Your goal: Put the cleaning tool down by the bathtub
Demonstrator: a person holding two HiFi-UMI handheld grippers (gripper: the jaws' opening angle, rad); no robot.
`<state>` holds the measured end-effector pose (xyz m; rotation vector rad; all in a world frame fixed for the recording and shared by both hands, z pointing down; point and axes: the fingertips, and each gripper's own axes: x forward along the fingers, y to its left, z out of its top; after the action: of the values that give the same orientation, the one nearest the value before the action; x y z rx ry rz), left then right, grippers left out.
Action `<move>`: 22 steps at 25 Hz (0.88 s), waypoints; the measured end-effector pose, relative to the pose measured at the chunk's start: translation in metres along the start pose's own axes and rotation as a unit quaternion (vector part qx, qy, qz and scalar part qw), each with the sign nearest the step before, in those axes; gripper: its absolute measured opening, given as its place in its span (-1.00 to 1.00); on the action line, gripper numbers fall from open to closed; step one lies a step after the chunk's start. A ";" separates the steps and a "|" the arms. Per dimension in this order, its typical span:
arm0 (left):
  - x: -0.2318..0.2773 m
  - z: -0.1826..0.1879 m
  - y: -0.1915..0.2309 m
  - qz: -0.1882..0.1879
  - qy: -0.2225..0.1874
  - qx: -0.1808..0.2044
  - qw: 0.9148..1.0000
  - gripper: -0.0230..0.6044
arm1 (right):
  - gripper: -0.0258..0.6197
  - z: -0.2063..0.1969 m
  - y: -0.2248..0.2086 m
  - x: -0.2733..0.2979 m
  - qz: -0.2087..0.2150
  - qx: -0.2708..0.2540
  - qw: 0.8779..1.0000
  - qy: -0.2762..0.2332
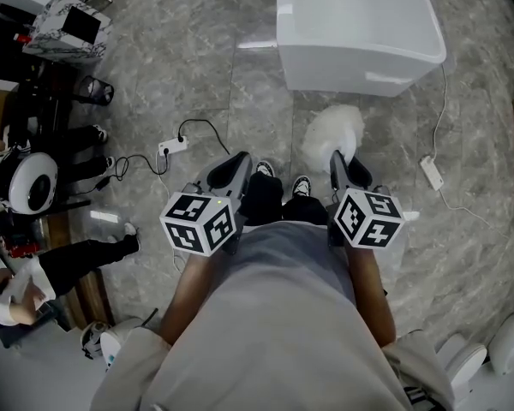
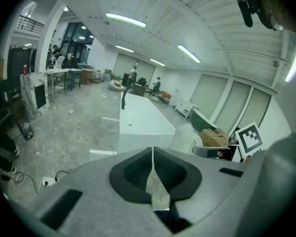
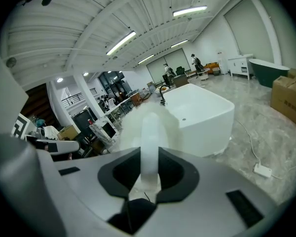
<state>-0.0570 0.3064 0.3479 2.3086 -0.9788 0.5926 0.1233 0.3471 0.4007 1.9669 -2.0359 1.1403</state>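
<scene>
white bathtub on grey marbled floor, cables nearby.

Both forearms are bare and extended forward and down, side by side.

Left gripper: jaws pressed together, nothing between them.

Right gripper: jaws partly closed and clamped on the white handle of the cleaning tool — the handle runs straight out between the pads.

The grippers are level with each other, apart, and both point ahead.
</scene>
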 end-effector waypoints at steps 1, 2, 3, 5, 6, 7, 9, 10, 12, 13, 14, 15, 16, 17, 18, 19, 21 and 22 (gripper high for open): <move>0.001 0.001 -0.001 0.000 0.000 0.000 1.000 -0.88 | -0.69 0.000 -0.001 0.000 0.000 0.001 1.000 0.000; 0.002 0.003 -0.002 -0.001 -0.001 0.000 1.000 -0.87 | -0.69 0.001 -0.001 0.001 0.000 0.002 1.000 0.001; 0.004 0.004 -0.002 -0.001 -0.002 0.001 1.000 -0.87 | -0.69 0.002 -0.002 0.002 0.000 0.003 1.000 0.002; 0.007 0.009 -0.003 -0.003 -0.003 -0.001 1.000 -0.88 | -0.69 0.006 -0.003 0.004 0.001 0.005 1.000 0.003; 0.009 0.010 -0.003 -0.005 -0.003 -0.003 1.000 -0.88 | -0.69 0.008 -0.004 0.006 0.001 0.005 1.000 0.003; 0.012 0.012 -0.003 -0.007 -0.002 -0.005 1.000 -0.88 | -0.69 0.010 -0.004 0.007 0.000 0.005 1.000 0.004; 0.015 0.015 -0.001 -0.009 -0.002 -0.009 1.000 -0.88 | -0.69 0.014 -0.003 0.012 0.000 0.002 1.000 0.007; 0.017 0.017 0.001 -0.009 -0.003 -0.010 1.000 -0.88 | -0.69 0.015 -0.002 0.014 0.001 0.001 1.000 0.009; 0.022 0.022 0.006 -0.010 -0.004 -0.010 1.000 -0.88 | -0.69 0.021 -0.002 0.021 0.003 -0.002 1.000 0.012; 0.025 0.023 0.008 -0.012 -0.002 -0.010 1.000 -0.88 | -0.69 0.024 -0.002 0.025 0.004 -0.003 1.000 0.012; 0.029 0.025 0.010 -0.015 0.000 -0.010 1.000 -0.88 | -0.69 0.027 -0.002 0.029 0.003 -0.003 1.000 0.013; 0.032 0.026 0.013 -0.017 0.002 -0.011 1.000 -0.88 | -0.69 0.029 -0.002 0.033 0.003 -0.004 1.000 0.013; 0.036 0.029 0.016 -0.019 0.003 -0.013 1.000 -0.89 | -0.69 0.032 -0.002 0.037 0.003 -0.004 1.000 0.014; 0.040 0.031 0.019 -0.019 0.002 -0.014 1.000 -0.88 | -0.69 0.035 -0.001 0.042 0.004 -0.006 1.000 0.015; 0.043 0.035 0.023 -0.020 0.000 -0.015 1.000 -0.88 | -0.69 0.038 0.001 0.047 0.004 -0.009 1.000 0.016; 0.046 0.040 0.027 -0.021 -0.003 -0.017 1.000 -0.88 | -0.69 0.041 0.003 0.053 0.006 -0.012 1.000 0.018; 0.051 0.049 0.035 -0.026 -0.009 -0.023 0.999 -0.89 | -0.69 0.047 0.008 0.064 0.009 -0.018 1.000 0.023; 0.054 0.054 0.039 -0.030 -0.011 -0.027 0.999 -0.90 | -0.69 0.051 0.011 0.070 0.010 -0.020 0.999 0.025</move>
<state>-0.0425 0.2221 0.3510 2.2924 -0.9215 0.5128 0.1233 0.2599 0.3966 1.8842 -2.0411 1.1313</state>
